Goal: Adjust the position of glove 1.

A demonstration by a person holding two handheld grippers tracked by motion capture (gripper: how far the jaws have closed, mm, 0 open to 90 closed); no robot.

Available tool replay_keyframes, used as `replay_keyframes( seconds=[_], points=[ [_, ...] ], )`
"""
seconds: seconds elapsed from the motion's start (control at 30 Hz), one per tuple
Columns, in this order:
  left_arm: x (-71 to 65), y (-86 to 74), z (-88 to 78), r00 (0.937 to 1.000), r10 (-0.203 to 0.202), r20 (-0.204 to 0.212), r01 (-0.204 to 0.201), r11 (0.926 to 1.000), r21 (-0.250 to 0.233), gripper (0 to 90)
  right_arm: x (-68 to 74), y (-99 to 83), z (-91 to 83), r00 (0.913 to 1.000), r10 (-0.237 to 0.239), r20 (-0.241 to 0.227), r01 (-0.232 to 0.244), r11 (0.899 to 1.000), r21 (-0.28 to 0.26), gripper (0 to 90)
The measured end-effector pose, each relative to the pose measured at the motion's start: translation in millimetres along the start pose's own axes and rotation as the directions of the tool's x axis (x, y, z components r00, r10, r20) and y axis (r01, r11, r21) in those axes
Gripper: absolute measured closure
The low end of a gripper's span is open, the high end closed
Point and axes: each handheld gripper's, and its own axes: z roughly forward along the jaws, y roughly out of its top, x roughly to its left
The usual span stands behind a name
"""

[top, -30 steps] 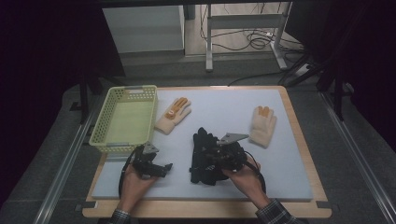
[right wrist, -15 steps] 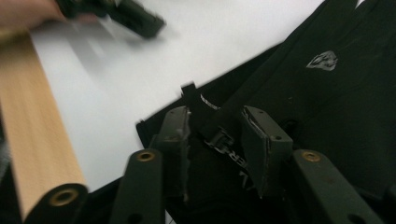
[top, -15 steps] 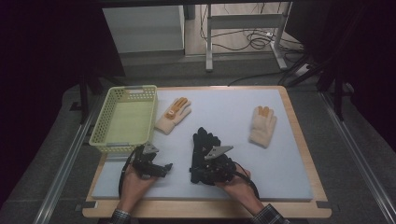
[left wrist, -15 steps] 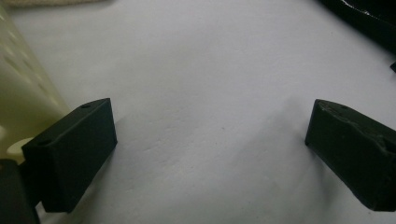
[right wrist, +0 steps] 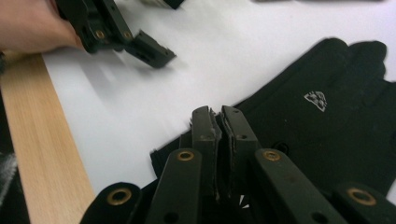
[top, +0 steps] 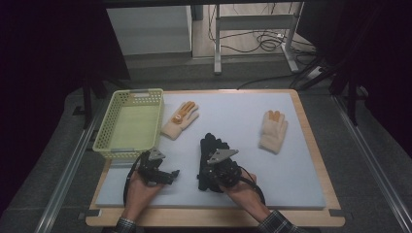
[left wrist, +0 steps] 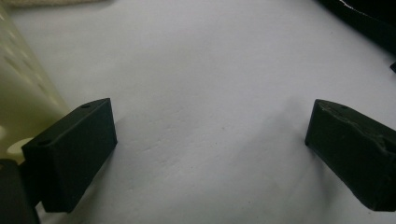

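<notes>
The right tool [right wrist: 219, 116], its jaws just drawn together, pinches the cuff edge of the black glove [right wrist: 327, 126], which lies flat near the front middle of the worktop [top: 301, 165]. Judged risk: only a thin fold of limp fabric is caught, so a lift may let it slip out or drag. The left tool [left wrist: 210, 154] stands spread over bare surface beside the perforated yellow plastic basket [top: 128, 124]. Two cream knitted gloves [top: 180, 119] [top: 273, 131] lie farther back.
</notes>
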Motion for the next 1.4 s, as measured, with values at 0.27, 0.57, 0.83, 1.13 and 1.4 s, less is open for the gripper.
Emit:
replay_keyframes(
  seconds=[0.27,0.57,0.83,1.13,1.4],
  points=[
    [-0.2,0.0,0.2,1.0,-0.003,0.0,0.003,1.0,-0.003,2.0,0.4,3.5,25.8,0.9986,0.041,-0.034,-0.04,0.999,0.027,76.5],
    [-0.2,0.1,0.0,1.0,-0.004,0.001,0.004,1.0,-0.001,2.0,-26.3,14.5,-7.4,0.9972,0.058,0.047,-0.056,0.998,-0.035,69.9],
    [-0.1,0.0,0.0,1.0,0.0,0.0,0.0,1.0,0.0,2.0,-46.2,-21.2,-30.4,0.9886,0.125,0.084,-0.124,0.992,-0.019,72.7],
    [-0.2,0.0,0.1,1.0,-0.001,-0.001,0.001,1.0,-0.001,2.0,-44.5,-61.8,-34.2,0.9833,0.161,0.084,-0.164,0.986,0.031,73.5],
    [-0.2,0.0,0.1,1.0,-0.001,-0.001,0.001,1.0,-0.001,2.0,-29.6,-56.5,-29.3,0.9887,0.148,0.022,-0.149,0.989,0.019,73.6]
  ],
)
